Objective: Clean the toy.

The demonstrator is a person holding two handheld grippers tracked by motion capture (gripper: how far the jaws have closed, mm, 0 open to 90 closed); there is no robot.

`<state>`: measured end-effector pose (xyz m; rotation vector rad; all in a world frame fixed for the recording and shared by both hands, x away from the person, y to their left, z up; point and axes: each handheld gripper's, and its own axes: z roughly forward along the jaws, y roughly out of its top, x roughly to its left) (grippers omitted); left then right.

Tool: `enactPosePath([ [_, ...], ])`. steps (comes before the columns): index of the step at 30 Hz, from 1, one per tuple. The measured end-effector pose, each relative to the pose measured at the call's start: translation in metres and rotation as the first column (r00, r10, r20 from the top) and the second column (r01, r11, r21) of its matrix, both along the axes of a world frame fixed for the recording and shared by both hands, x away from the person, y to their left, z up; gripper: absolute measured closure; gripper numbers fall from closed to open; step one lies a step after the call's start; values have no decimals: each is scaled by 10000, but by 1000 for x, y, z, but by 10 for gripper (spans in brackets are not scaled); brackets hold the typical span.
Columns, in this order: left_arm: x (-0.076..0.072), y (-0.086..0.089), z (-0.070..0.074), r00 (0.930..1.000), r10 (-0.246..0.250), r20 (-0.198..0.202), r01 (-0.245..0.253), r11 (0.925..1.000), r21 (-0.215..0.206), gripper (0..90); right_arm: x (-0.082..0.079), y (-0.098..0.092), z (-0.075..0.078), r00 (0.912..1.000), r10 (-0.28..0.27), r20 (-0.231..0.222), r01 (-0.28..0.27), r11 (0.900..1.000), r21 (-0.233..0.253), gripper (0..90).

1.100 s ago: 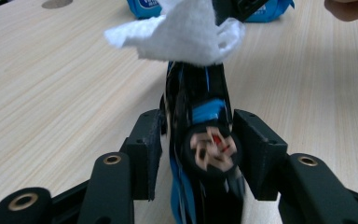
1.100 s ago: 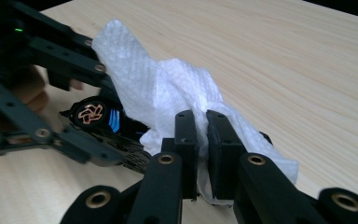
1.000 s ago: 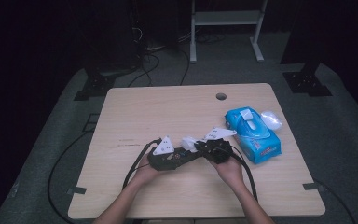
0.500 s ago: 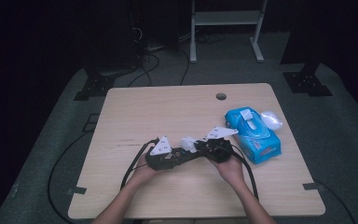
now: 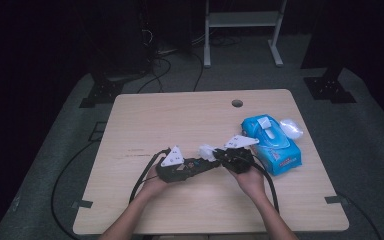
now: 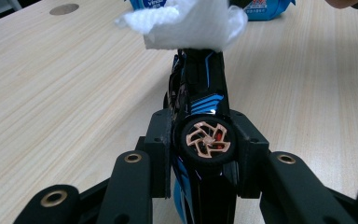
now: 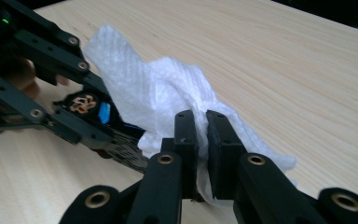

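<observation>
Pale wooden table (image 5: 145, 120) underneath: my left gripper (image 6: 204, 140) clamps the stiff, light toy car (image 6: 204, 100) at its wheel; my right gripper (image 7: 204, 135) pinches the soft wipe (image 7: 158, 100) (tear-prone) at its twelve o'clock end.

One toy car (image 6: 204, 116), one white wipe (image 7: 168, 98), one blue wipe pack (image 5: 271, 141) and two grippers are counted.

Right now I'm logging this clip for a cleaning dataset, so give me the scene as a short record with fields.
left gripper: shut on the toy car, clamped at a wheel
right gripper: shut on the white wipe
contact: the wipe lies against the car's far end
wipe pack: blue, on the table beside the right gripper
work in hand: wiping the car
</observation>
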<state>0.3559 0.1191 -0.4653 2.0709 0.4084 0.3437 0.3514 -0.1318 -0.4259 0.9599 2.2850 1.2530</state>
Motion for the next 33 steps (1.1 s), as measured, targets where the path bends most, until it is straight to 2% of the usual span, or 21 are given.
enactPosePath([
  [2,0,0,0,10000,-11,41,10,10000,70,646,3,-6,-1,9998,-187,-78,187,9998,60,829],
  [3,0,0,0,10000,-13,43,13,10000,62,646,5,-11,-1,9992,-396,-49,396,9992,6,829],
  [5,0,0,0,10000,-28,34,28,10000,46,646,7,-19,-1,9963,-817,-269,820,9966,83,829],
  [8,0,0,0,10000,-19,-2,19,10000,-21,646,3,-16,1,9982,-561,-229,567,9981,228,829],
  [10,0,0,0,10000,-17,3,17,10000,-7,646,1,-6,2,9999,-134,-92,135,9999,78,828],
  [13,0,0,0,10000,-4,24,4,10000,28,646,3,0,0,9999,-125,-23,124,9998,-154,829],
  [18,0,0,-1,10000,-5,-23,4,10000,-50,646,0,5,1,9997,-221,-90,219,9996,-196,830],
  [20,0,0,0,10000,-22,27,22,10000,13,646,-4,16,0,9991,392,-173,-391,9992,70,830],
  [23,0,1,0,10000,-19,-10,19,10000,21,646,-9,32,-1,9962,874,2,-874,9960,-172,830],
  [25,-1,1,0,10000,-6,11,6,10000,12,646,-8,33,0,9959,904,88,-900,9952,-376,831],
  [26,-1,1,0,10000,-9,20,9,10000,31,646,-7,30,1,9969,777,137,-770,9958,-486,831],
  [27,-1,1,-1,10000,-12,27,12,10000,20,646,-5,25,2,9982,477,350,-448,9958,-798,832],
  [28,0,1,-1,10000,-27,30,27,10000,9,646,-4,22,2,9990,292,352,-261,9960,-857,832],
  [30,0,0,-1,10000,-27,24,27,10000,6,646,-2,16,2,9999,70,124,-63,9984,-561,832],
  [31,0,0,-1,10000,-28,9,28,10000,-12,646,-3,17,2,9998,35,171,-24,9980,-639,831],
  [32,0,1,-1,10000,-28,-3,28,10000,-27,646,-4,21,2,9997,88,226,-73,9977,-681,831],
  [33,1,1,-1,10000,-15,-11,15,10000,-67,646,-5,24,1,9996,286,89,-282,9985,-470,831],
])
